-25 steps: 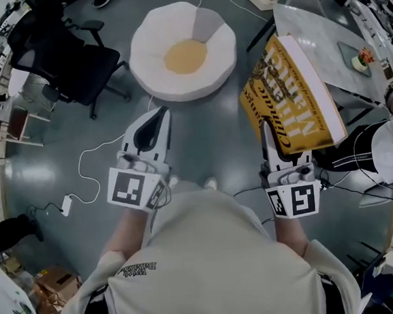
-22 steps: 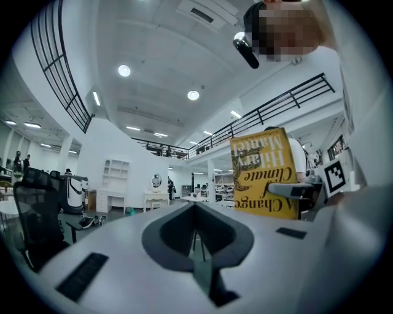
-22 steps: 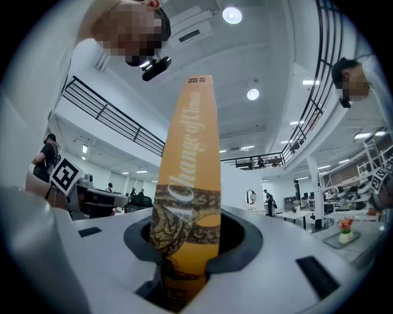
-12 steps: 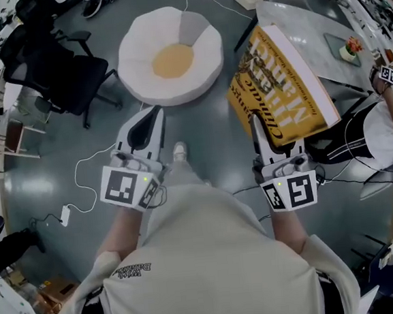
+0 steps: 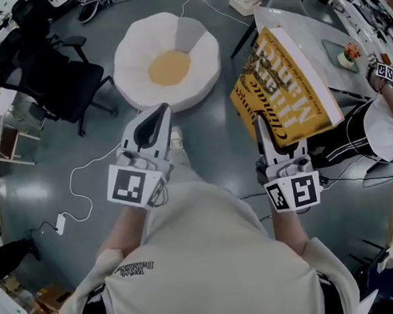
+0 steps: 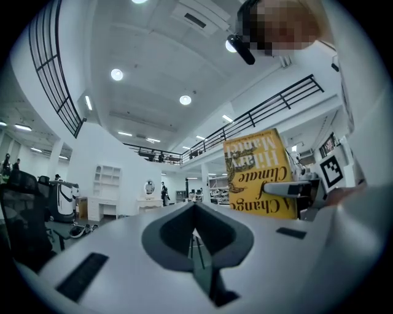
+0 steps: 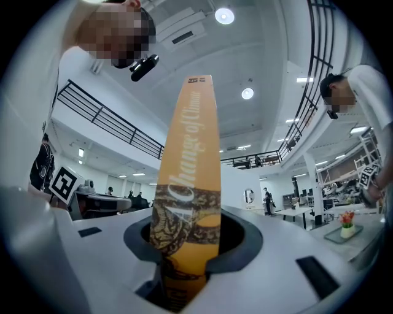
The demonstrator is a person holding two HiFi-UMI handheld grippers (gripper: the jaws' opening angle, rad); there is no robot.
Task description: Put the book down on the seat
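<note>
A thick yellow book [image 5: 283, 87] stands upright and tilted in my right gripper [image 5: 262, 128], which is shut on its lower edge. In the right gripper view its spine [image 7: 189, 184] rises straight out of the jaws of the right gripper [image 7: 184, 270]. The seat [image 5: 167, 60], a round white cushion with a yellow centre, lies on the floor ahead and to the left of the book. My left gripper [image 5: 157, 116] hangs just short of the seat's near edge. It [image 6: 195, 236] is shut with nothing in it, and the book [image 6: 258, 175] shows to its right.
A black office chair [image 5: 59, 69] stands left of the seat. A marble table [image 5: 315, 33] is behind the book, and a seated person [image 5: 386, 133] is at the right edge. A white cable [image 5: 82, 180] trails over the floor at the left. A white box [image 5: 244, 2] lies beyond the seat.
The book stays held in the right gripper. The view has drifted, so the seat and chair sit slightly further left. A foot has stepped forward between the grippers.
</note>
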